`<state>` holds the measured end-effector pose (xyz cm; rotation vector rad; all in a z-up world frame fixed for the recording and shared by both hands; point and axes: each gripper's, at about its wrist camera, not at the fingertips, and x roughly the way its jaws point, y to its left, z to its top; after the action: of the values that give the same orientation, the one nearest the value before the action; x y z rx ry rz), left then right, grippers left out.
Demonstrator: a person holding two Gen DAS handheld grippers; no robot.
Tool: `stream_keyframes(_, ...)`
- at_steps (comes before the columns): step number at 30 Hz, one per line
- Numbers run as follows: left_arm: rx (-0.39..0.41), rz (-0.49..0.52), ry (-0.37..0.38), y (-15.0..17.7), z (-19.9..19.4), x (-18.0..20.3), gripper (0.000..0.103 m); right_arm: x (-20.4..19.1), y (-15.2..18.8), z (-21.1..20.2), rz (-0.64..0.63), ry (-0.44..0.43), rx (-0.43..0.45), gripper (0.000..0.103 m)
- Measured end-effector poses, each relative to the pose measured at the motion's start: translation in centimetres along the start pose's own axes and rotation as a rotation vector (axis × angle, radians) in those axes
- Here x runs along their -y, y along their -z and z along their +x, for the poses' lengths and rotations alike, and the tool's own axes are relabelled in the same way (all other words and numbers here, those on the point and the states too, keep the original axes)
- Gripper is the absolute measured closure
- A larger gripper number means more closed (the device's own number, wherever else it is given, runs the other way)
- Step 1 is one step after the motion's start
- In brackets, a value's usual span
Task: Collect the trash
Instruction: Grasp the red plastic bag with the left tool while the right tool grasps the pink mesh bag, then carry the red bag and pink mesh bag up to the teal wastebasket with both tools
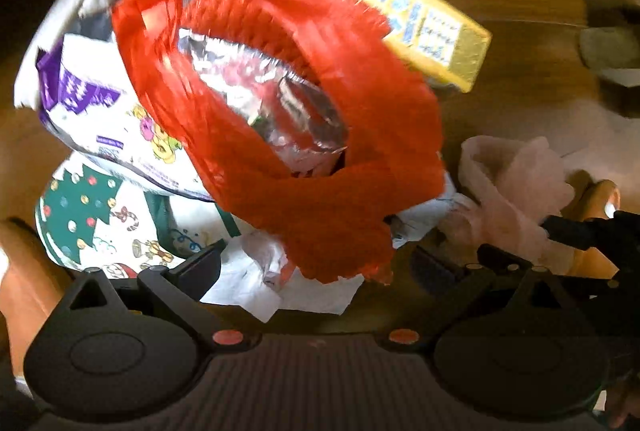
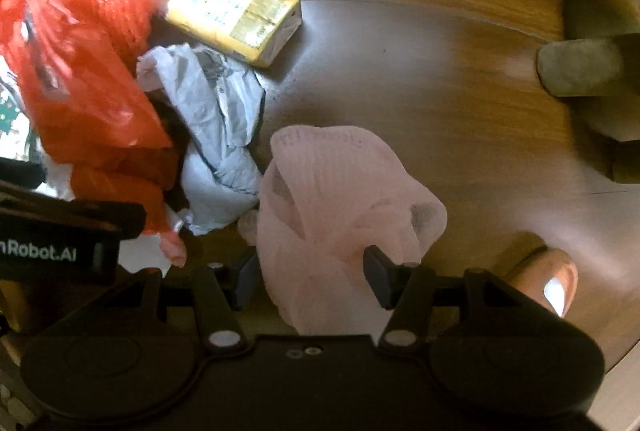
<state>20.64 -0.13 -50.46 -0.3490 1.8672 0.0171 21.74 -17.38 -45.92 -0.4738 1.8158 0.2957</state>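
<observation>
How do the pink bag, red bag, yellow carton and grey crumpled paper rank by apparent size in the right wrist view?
1. Red bag, partly cut off at the frame edge.
2. Pink bag, enlarged by nearness to the camera; close to the red one.
3. Yellow carton and grey crumpled paper look alike.

Bare wooden tabletop (image 2: 420, 79) right of the yellow carton (image 2: 236, 13) allows passage. Left blocked by the red mesh bag (image 1: 280, 119), crumpled paper (image 2: 216, 135) and pink plastic bag (image 2: 340, 199).
</observation>
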Motion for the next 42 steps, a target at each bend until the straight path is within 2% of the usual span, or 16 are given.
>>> stream_keyframes(3, -0.017, -0.019, 0.007, 0.0, 1.0, -0.4, 0.006, -0.1, -0.2, 0.8, -0.007, 0.029, 0.008, 0.05)
stream_keyframes(7, -0.039, -0.038, 0.031, -0.4, 1.7, -0.8, 0.019, 0.0, -0.1, 0.9, -0.006, 0.03, 0.023, 0.052)
stream_keyframes(8, -0.044, -0.038, 0.037, -0.4, 1.9, -0.8, 0.021, 0.0, -0.1, 0.9, -0.005, 0.027, 0.02, 0.056)
stream_keyframes(9, -0.05, -0.038, 0.042, -0.4, 2.0, -0.8, 0.026, -0.1, -0.1, 0.9, -0.006, 0.026, 0.018, 0.071)
stream_keyframes(10, -0.053, -0.039, 0.05, -0.5, 1.9, -0.8, 0.032, -0.1, -0.2, 0.9, -0.01, 0.029, 0.014, 0.078)
stream_keyframes(12, -0.06, -0.041, 0.066, -0.5, 2.4, -0.5, 0.041, 0.2, -0.3, 1.0, -0.008, 0.027, 0.012, 0.081)
stream_keyframes(14, -0.064, -0.03, 0.065, -0.2, 2.1, -0.3, 0.045, 0.3, -0.1, 0.8, -0.011, 0.025, 0.012, 0.084)
stream_keyframes(20, -0.066, -0.044, 0.073, 0.3, 1.4, -0.4, 0.048, 1.2, -0.7, -2.4, -0.001, 0.023, 0.004, 0.089)
stream_keyframes(26, -0.043, -0.062, 0.063, 1.1, -2.4, -0.1, 0.048, 1.5, -0.3, -7.8, -0.03, 0.04, 0.04, 0.089)
stream_keyframes(32, 0.019, -0.055, 0.056, 2.9, -7.6, 1.0, 0.048, 1.8, 1.9, -14.1, -0.011, 0.032, 0.15, 0.089)
stream_keyframes(42, 0.165, -0.035, 0.063, 7.5, -16.8, 2.5, 0.048, 2.7, 7.2, -23.9, 0.01, -0.007, 0.42, 0.089)
